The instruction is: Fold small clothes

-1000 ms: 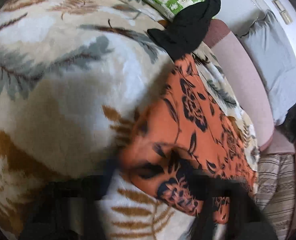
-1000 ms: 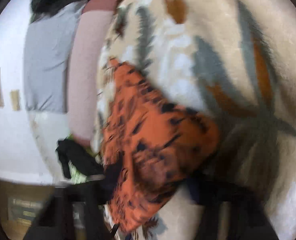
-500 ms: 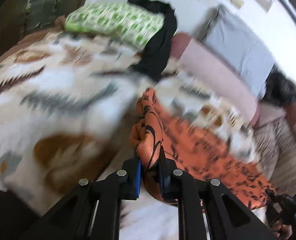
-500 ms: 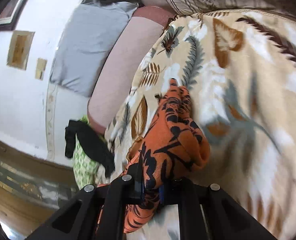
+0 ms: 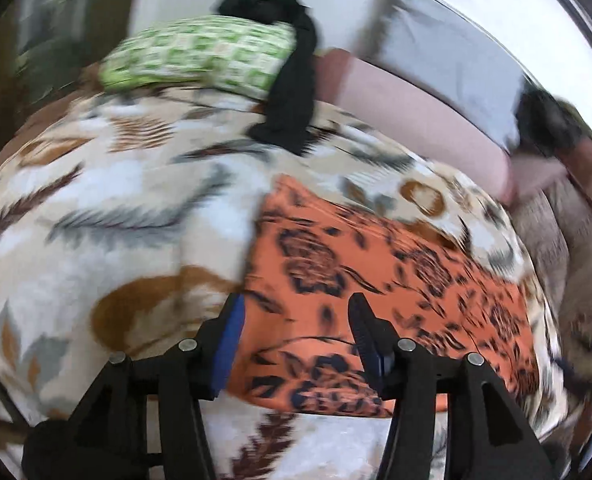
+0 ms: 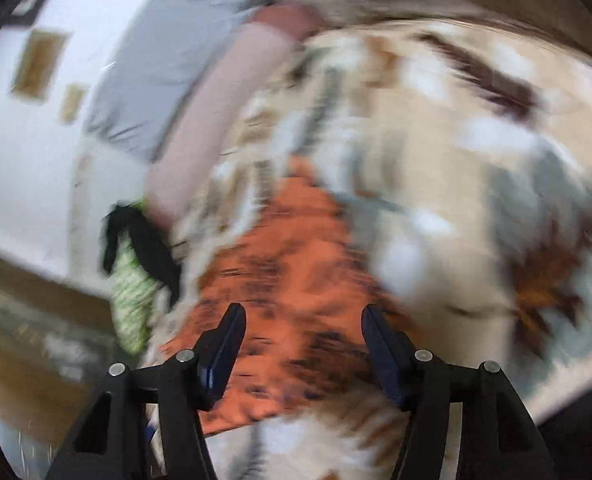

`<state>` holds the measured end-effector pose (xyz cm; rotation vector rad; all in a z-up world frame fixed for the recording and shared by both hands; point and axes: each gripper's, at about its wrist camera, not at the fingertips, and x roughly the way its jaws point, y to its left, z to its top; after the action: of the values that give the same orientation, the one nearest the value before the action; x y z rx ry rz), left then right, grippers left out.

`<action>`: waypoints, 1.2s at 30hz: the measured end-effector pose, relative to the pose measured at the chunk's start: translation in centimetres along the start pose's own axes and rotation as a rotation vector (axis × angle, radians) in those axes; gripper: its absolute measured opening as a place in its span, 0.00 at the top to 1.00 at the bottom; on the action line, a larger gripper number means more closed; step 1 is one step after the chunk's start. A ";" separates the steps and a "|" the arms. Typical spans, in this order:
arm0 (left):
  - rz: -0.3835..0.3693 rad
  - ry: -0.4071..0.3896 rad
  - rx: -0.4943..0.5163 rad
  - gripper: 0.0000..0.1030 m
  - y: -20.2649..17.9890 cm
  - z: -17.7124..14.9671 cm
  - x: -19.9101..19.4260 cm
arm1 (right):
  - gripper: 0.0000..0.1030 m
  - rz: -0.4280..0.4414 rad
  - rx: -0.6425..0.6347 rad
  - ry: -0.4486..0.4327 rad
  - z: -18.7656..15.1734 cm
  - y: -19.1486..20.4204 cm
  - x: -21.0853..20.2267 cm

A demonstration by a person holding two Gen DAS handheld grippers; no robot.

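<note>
orange floral garment (image 5: 376, 292) lay spread flat on the leaf-print blanket (image 5: 95, 208). left gripper (image 5: 296, 328) was released, fingers wide over the cloth's near edge, holding nothing. right gripper (image 6: 302, 340) also spread apart and empty above the cloth's other end. black garment (image 5: 291, 92) draped over green pillow (image 5: 199, 56). both views blurred.

- Right gripper (image 6: 302, 322) wide open, nothing between the fingers.
- Orange black-patterned cloth (image 6: 291, 280) lying flat on the leaf-print blanket (image 6: 476, 152), right under the fingertips.
- Black garment (image 6: 147, 240) draped over a green pillow (image 6: 129, 300), off left.
- Whole shot pretty blurry.
</note>
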<state>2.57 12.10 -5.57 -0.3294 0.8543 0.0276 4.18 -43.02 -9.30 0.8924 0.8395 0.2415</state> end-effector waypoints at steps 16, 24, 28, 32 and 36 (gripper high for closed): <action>0.085 0.083 0.294 0.29 -4.1 -0.4 6.8 | 0.35 0.093 0.026 0.241 12.4 -2.2 14.8; 0.111 0.070 0.195 0.30 -1.9 1.0 6.6 | 0.35 0.106 0.064 0.137 14.4 -2.2 13.1; 0.106 0.069 0.164 0.29 -0.6 0.1 5.8 | 0.34 0.142 -0.063 0.258 7.7 1.2 10.3; 0.121 0.176 0.096 0.27 1.9 -0.9 7.9 | 0.29 0.144 -0.146 0.321 -0.6 1.3 7.5; 0.124 0.091 0.110 0.28 0.8 0.2 4.5 | 0.28 0.036 -0.088 0.328 -3.8 -1.7 7.2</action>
<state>5.58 12.41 -9.05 -0.1753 0.9614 0.0811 5.97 -38.15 -15.80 0.7973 1.1075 0.4615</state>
